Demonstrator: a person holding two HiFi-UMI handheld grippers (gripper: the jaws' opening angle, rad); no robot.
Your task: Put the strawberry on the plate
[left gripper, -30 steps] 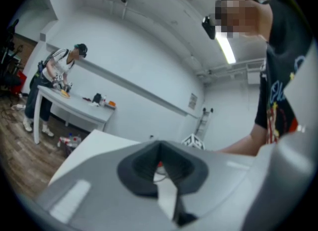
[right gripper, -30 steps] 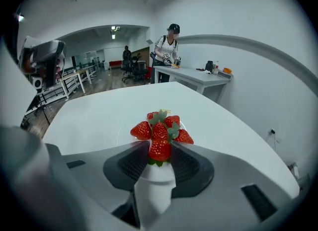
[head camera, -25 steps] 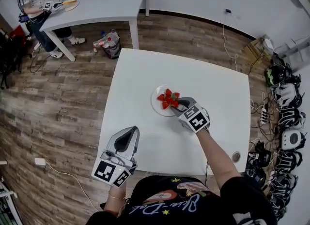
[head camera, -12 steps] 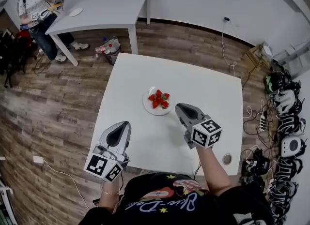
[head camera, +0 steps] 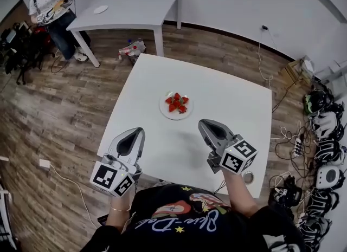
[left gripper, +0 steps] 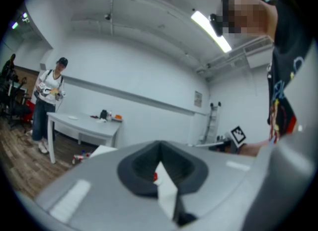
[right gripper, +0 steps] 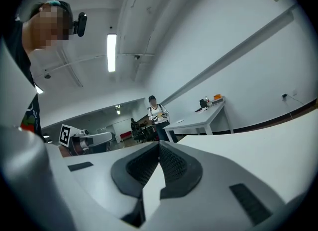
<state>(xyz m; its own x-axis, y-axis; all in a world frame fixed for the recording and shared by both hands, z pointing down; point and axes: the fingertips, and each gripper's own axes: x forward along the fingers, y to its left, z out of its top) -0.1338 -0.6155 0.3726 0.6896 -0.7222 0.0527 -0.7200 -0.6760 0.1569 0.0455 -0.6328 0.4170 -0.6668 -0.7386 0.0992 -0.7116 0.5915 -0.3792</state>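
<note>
Strawberries [head camera: 176,103] piled on plate [head camera: 167,114]: task looks done.
Head view: your left gripper [head camera: 140,130] and right gripper [head camera: 201,122] sit near the front edge of the table [head camera: 233,99], well apart from the plate (no loose strawberry elsewhere on it). Left gripper view: jaws together, nothing held. Right gripper view: jaws together, empty. Nothing left for you, by my read.

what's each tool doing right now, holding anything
left tool: closed, holding nothing
right tool: closed, holding nothing
</note>
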